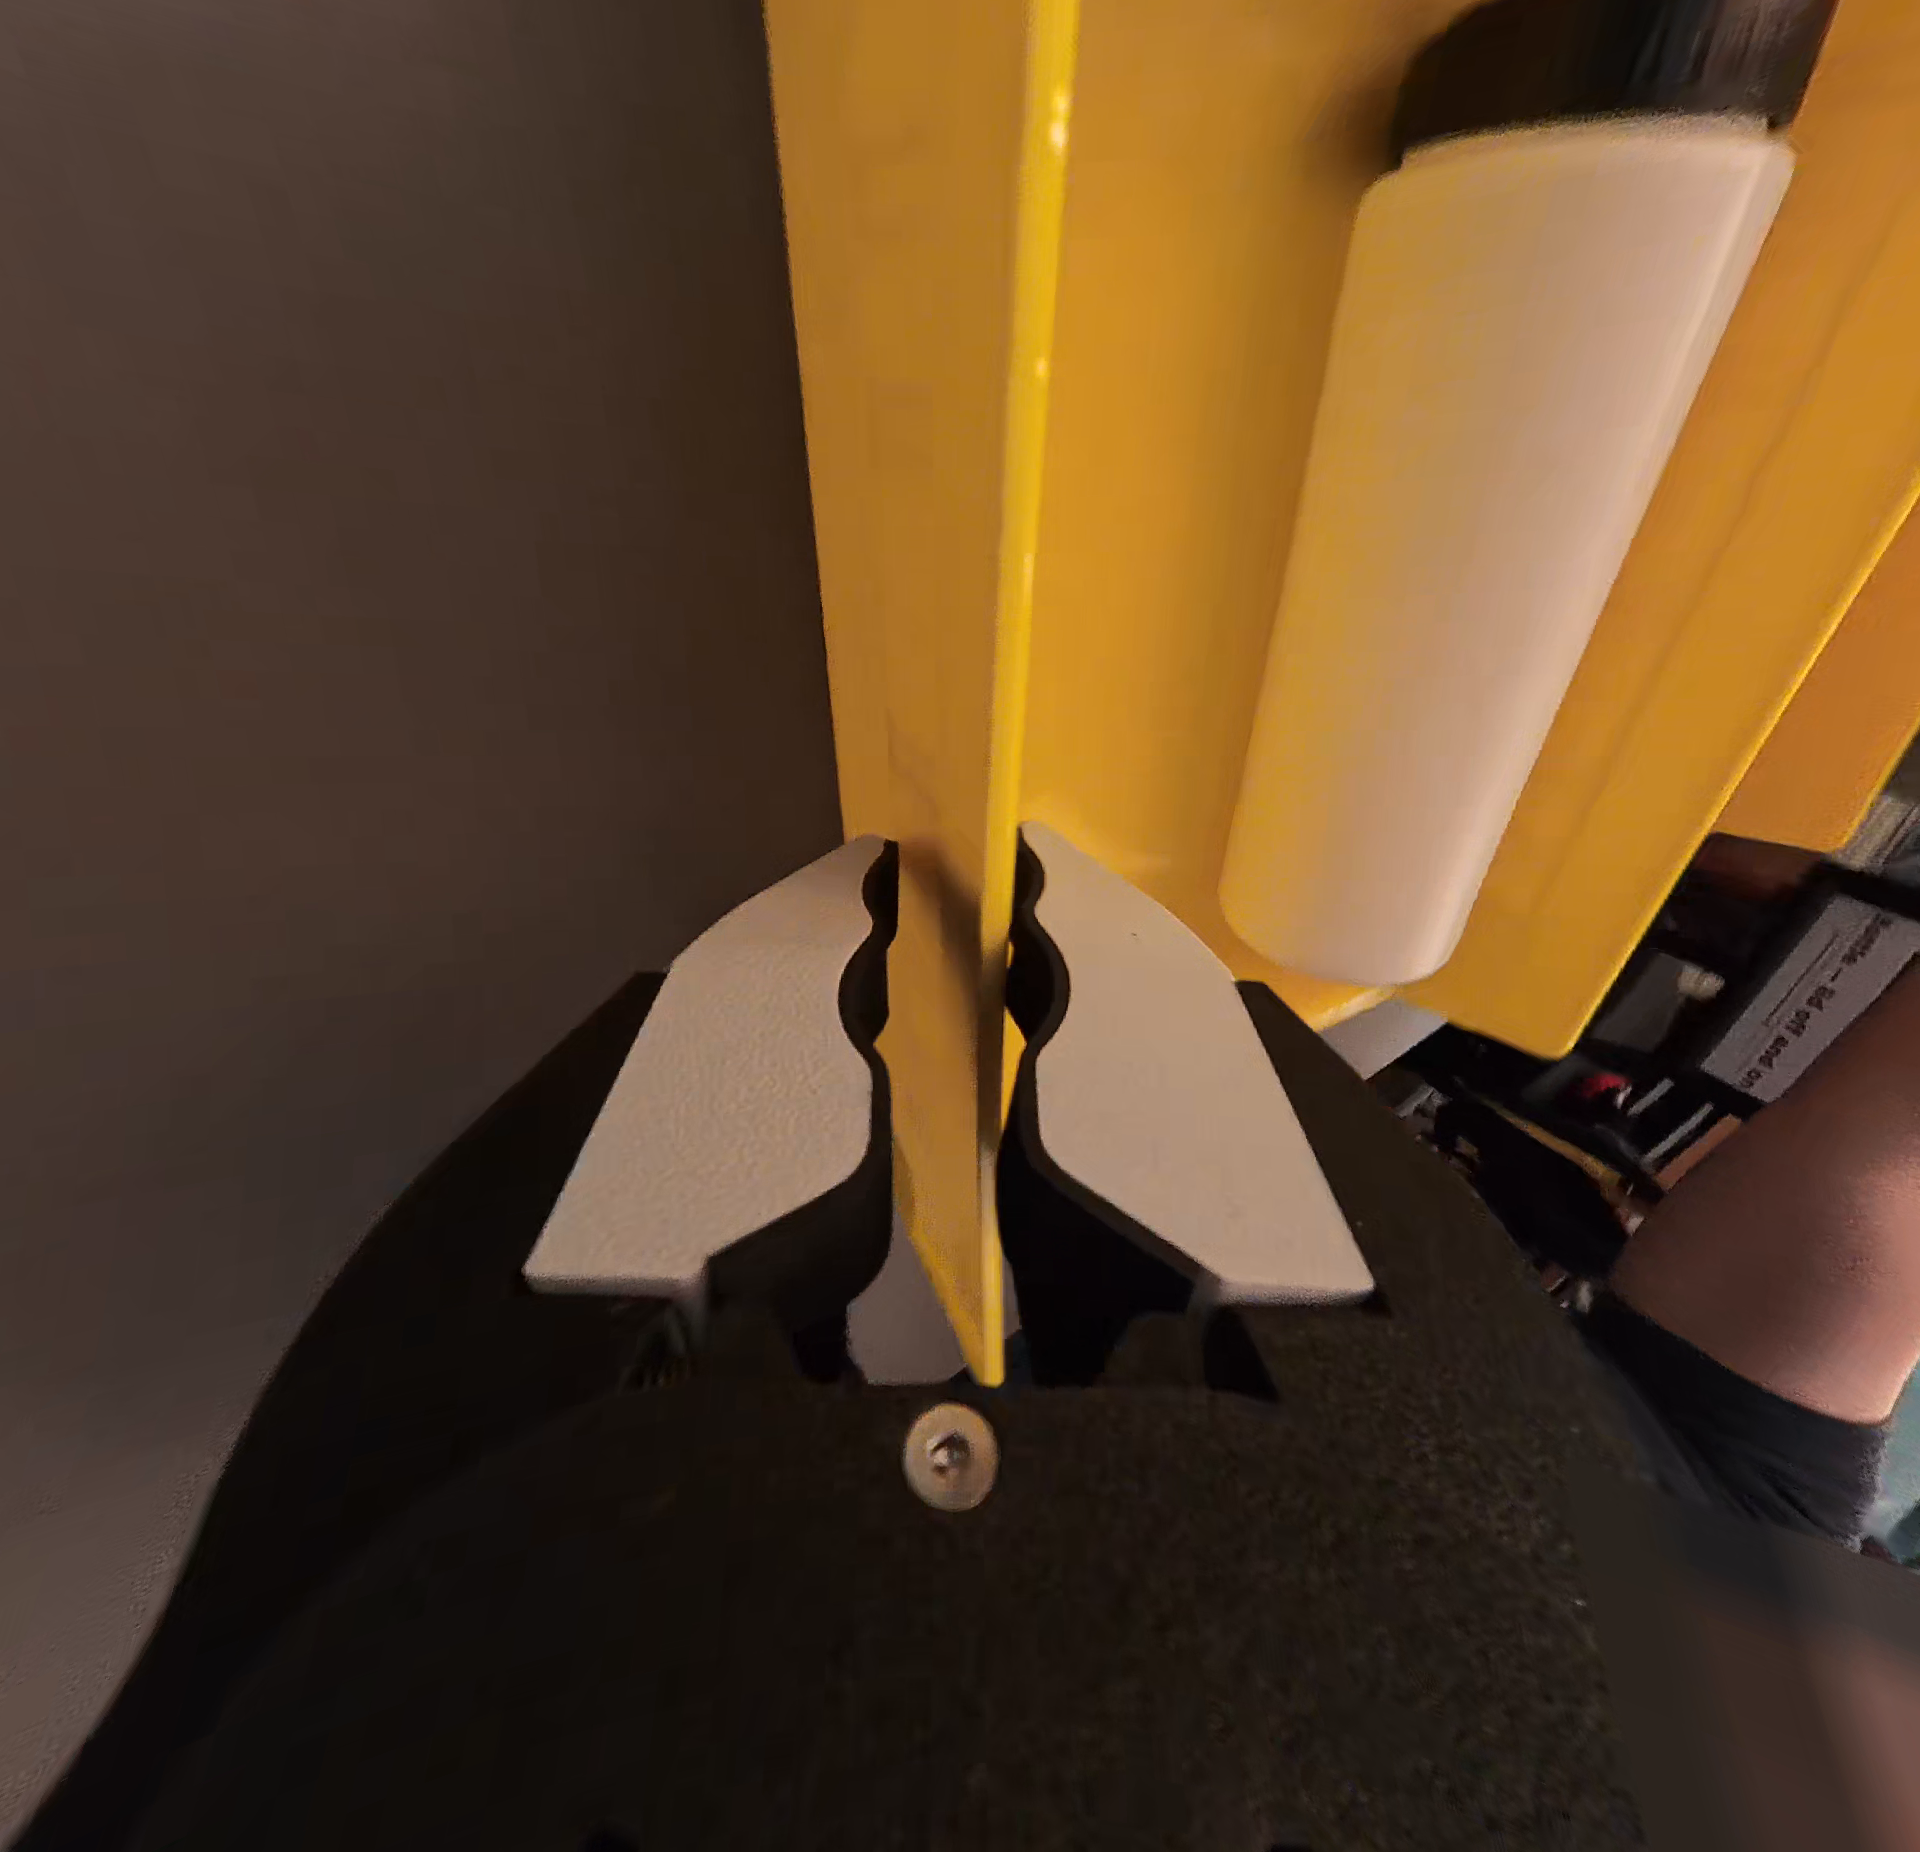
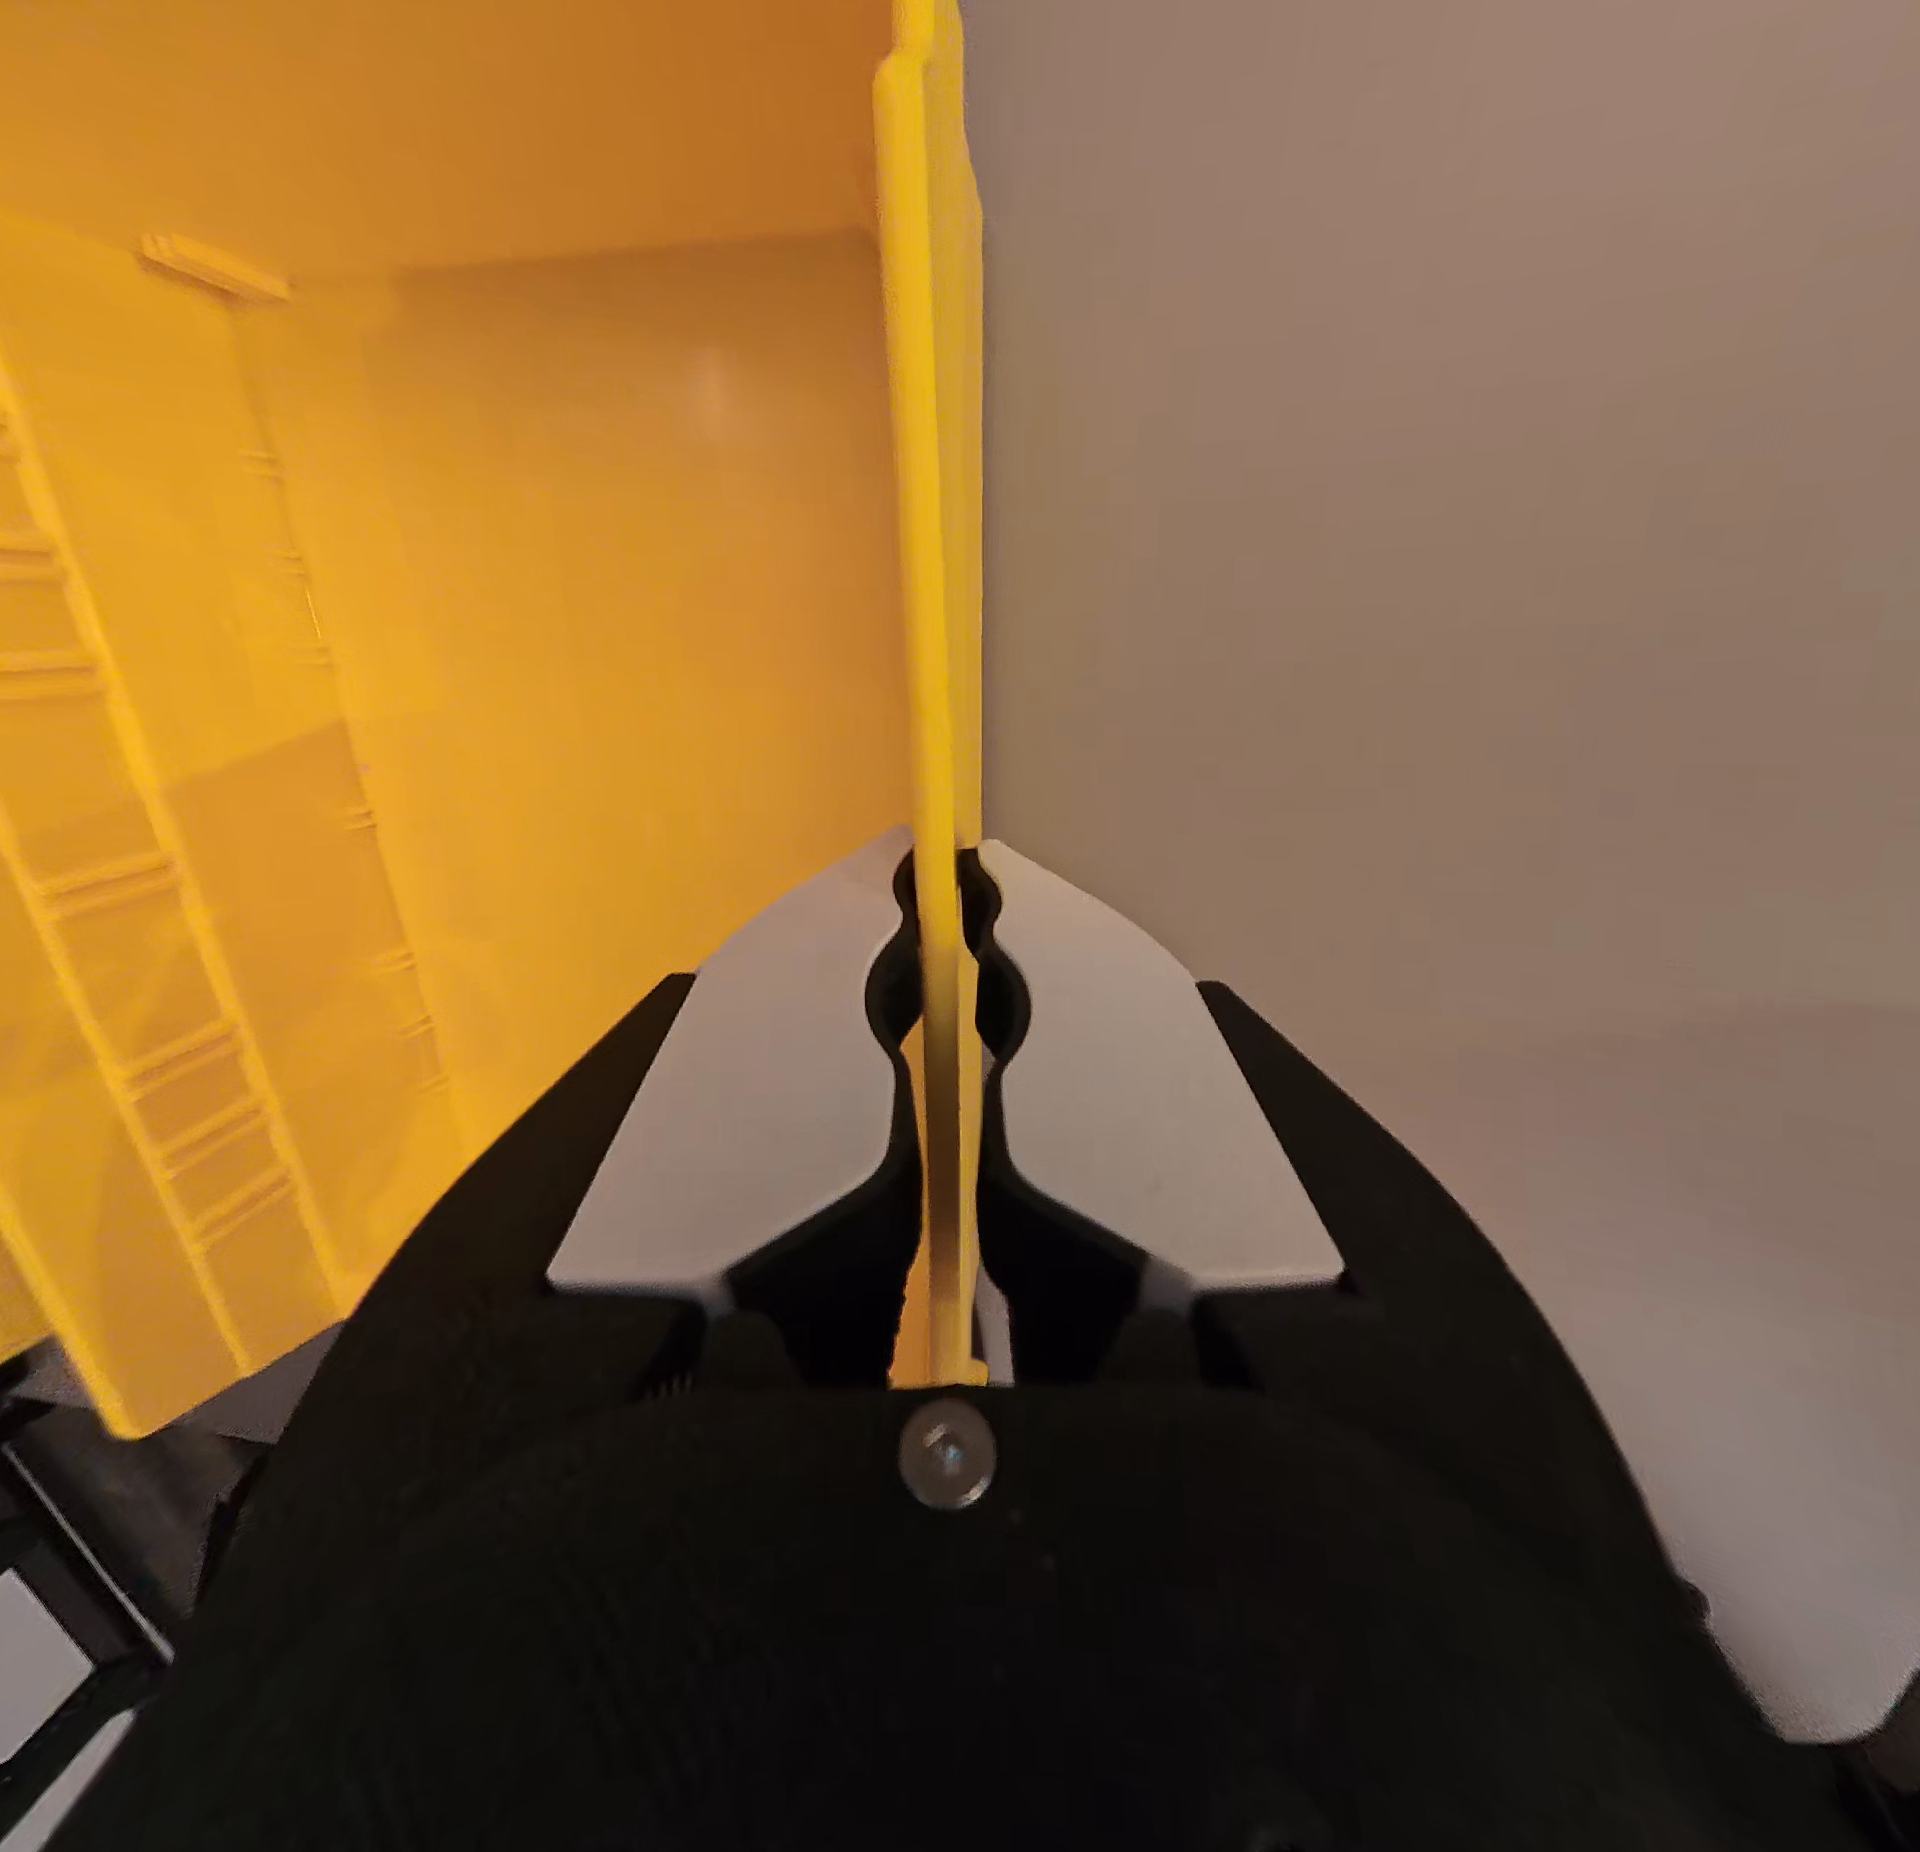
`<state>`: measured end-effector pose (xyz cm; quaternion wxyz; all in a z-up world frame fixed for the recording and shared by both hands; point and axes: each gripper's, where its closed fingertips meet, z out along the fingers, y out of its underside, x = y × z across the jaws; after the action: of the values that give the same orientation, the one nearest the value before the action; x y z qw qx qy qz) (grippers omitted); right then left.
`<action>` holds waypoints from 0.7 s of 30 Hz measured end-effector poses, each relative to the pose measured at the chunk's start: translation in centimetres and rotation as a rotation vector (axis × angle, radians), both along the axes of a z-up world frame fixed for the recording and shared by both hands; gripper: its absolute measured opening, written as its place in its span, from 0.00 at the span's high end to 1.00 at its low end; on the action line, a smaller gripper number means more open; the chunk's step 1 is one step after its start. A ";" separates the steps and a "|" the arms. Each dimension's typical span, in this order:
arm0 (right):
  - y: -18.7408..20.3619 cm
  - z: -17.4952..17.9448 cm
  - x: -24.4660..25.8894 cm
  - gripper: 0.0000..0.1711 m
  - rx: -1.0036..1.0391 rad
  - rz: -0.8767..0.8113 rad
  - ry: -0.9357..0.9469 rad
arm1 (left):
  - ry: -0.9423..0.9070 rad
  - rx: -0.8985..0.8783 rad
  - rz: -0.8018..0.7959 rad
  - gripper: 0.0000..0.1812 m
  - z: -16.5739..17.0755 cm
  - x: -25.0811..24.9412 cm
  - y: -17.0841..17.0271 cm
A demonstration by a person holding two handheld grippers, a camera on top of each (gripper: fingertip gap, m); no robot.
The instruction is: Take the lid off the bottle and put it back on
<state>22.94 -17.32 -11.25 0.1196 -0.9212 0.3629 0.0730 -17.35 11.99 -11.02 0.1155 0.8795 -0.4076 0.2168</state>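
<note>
Both grippers are clamped on opposite walls of a bright yellow plastic bin (image 1: 935, 452). The left gripper (image 1: 951, 857) has its jaws nearly closed on the thin edge of one wall, and the right gripper (image 2: 948, 857) pinches the opposite wall in the same way. The task's thing, a white cylindrical plastic bottle (image 1: 1496, 555) with a dark ribbed lid (image 1: 1621, 46), lies on its side on the bin floor, ahead and to the right of the left gripper's jaws. Its long axis runs roughly away from that camera, lid at the far end. It does not show in the right wrist view, so which gripper is nearer cannot be told. The bottle lies just beside a bin wall on its right, which judged from here leaves little room for fingers there; its left flank looks freer.
</note>
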 end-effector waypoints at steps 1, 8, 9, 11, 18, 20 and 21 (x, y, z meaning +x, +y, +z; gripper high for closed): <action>0.3 -0.2 0.0 0.97 0.005 -0.004 0.005 | -0.001 0.004 0.031 0.90 0.0 -1.4 1.1; 1.8 -0.4 1.5 0.96 0.020 0.006 -0.007 | -0.013 0.034 0.181 0.91 0.1 -9.8 7.1; 1.9 -0.4 1.8 0.96 0.022 0.003 -0.003 | -0.016 0.040 0.187 0.91 0.1 -10.7 7.8; 1.8 -0.4 2.4 0.96 0.020 0.016 -0.007 | -0.017 0.056 0.195 0.91 0.1 -12.6 9.0; 0.8 -0.5 4.5 0.97 0.010 0.065 -0.026 | 0.032 0.156 0.213 0.93 0.1 -18.4 13.3; 0.4 -0.5 5.0 0.97 0.007 0.091 -0.037 | 0.046 0.178 0.204 0.94 0.1 -19.8 14.4; 0.2 -0.5 5.1 0.97 0.011 0.114 -0.044 | 0.056 0.196 0.187 0.95 0.0 -20.5 14.9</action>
<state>28.06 -17.08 -11.77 0.1283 -0.9411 0.3066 0.0612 -37.89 26.87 -11.01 0.0198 0.9265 -0.3397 0.1609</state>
